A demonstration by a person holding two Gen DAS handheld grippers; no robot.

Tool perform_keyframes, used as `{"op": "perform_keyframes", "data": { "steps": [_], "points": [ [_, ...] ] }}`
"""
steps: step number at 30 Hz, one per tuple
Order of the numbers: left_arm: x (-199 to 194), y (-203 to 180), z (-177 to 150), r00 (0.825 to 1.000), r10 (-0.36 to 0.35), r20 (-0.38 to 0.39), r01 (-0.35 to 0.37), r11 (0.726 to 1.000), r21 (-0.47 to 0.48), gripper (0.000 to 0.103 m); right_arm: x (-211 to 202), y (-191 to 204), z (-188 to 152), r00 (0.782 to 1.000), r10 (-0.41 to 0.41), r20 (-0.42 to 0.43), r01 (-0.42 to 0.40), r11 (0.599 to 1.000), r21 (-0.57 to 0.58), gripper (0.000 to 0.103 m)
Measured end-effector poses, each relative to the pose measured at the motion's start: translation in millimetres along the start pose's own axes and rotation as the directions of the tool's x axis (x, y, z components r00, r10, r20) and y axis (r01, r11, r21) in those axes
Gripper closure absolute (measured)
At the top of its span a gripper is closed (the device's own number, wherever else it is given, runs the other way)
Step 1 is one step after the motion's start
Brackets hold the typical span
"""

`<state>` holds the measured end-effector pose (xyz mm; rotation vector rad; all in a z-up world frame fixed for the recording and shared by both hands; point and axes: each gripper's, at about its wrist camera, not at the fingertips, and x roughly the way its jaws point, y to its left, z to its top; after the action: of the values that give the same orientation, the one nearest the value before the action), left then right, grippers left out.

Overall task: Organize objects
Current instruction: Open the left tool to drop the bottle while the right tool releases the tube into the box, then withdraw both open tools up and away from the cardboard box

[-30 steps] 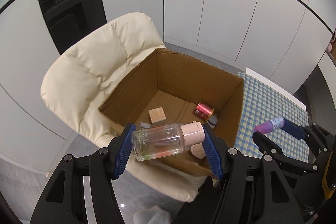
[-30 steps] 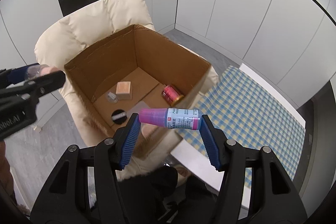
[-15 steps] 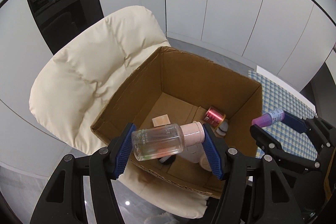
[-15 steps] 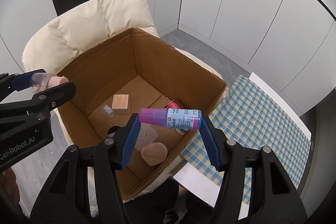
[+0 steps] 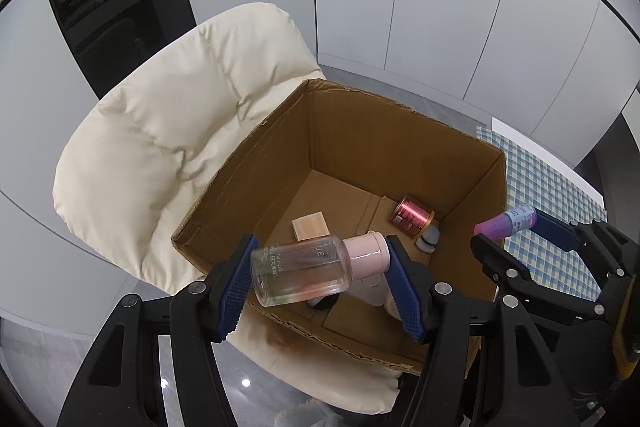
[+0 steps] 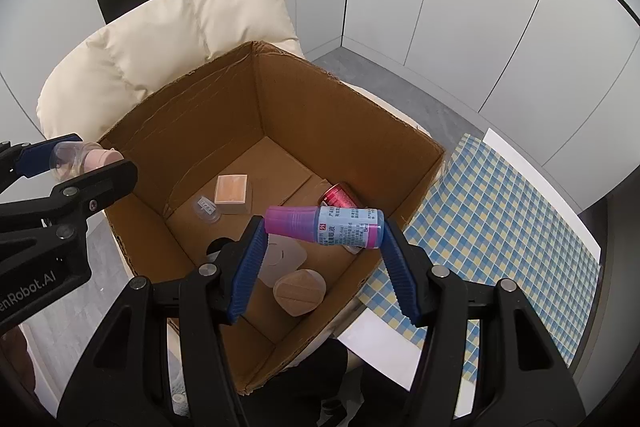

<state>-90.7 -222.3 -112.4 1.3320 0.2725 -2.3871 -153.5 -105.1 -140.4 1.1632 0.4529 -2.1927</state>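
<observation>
The left gripper point(image 5: 320, 277) is clamped on a clear bottle point(image 5: 304, 275) with a pink cap, held crosswise between the blue pads, base against the left pad and cap against the right. The bottle hangs over the near edge of an open cardboard box point(image 5: 400, 135).

The right gripper point(image 6: 324, 245) is clamped on a small bottle point(image 6: 326, 227) with a magenta cap and a blue printed label, also held crosswise: cap end at the left pad, base end at the right pad. It hangs over the near right part of the box interior.

The box rests on the seat of a cream padded chair point(image 5: 160, 155). On the box floor lie a red can point(image 5: 412, 213) on its side near the far right corner, a square tan block point(image 6: 232, 193), a small clear cap point(image 6: 206, 207) beside the block, a round tan lid point(image 6: 300, 291) and a pale flat disc point(image 6: 282, 255) next to it.

To the right of the box is a surface covered by a blue and yellow checked cloth point(image 6: 500, 211).
</observation>
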Motion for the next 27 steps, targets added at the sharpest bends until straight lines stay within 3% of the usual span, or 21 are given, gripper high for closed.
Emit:
{"op": "perform_keyframes", "data": {
  "steps": [1,2,3,5,10,21,27],
  "points": [
    [0.3,0.9,0.0,1.000,-0.018,-0.004,0.018,1.000,-0.010,0.037,-2.6,-1.8,-0.2,1.000,0.011,0.008,-0.011,1.000,0.012,0.025],
    [1.4,2.6,0.3,0.999,-0.048,-0.018,0.048,0.998,-0.027,0.029,-3.9,-2.9,0.0,1.000,0.013,0.006,-0.013,1.000,0.020,0.003],
    [2.1,4.3,0.5,0.998,-0.061,-0.030,0.059,0.997,-0.045,0.024,-5.9,-3.4,-0.1,1.000,0.014,0.013,-0.014,1.000,0.021,0.000],
    [2.0,6.9,1.4,0.998,-0.055,-0.037,0.053,0.997,-0.065,0.004,-11.8,-3.6,-0.8,0.999,-0.002,0.035,0.002,1.000,0.019,0.000],
    [-5.8,0.5,-0.6,0.999,0.039,0.004,-0.039,0.999,-0.016,0.003,-17.0,-6.7,-0.8,0.999,-0.009,0.033,0.008,1.000,0.030,0.000],
    [-5.3,3.8,-1.8,1.000,0.003,-0.020,-0.003,1.000,-0.031,0.003,-19.6,-9.1,-3.8,1.000,-0.023,0.015,0.022,0.999,0.041,0.000],
    [-12.1,2.6,-6.2,0.999,-0.035,-0.017,0.034,0.998,-0.045,0.003,-28.2,-24.9,-11.3,0.999,-0.045,-0.002,0.045,0.993,0.105,0.000]
  ]
}}
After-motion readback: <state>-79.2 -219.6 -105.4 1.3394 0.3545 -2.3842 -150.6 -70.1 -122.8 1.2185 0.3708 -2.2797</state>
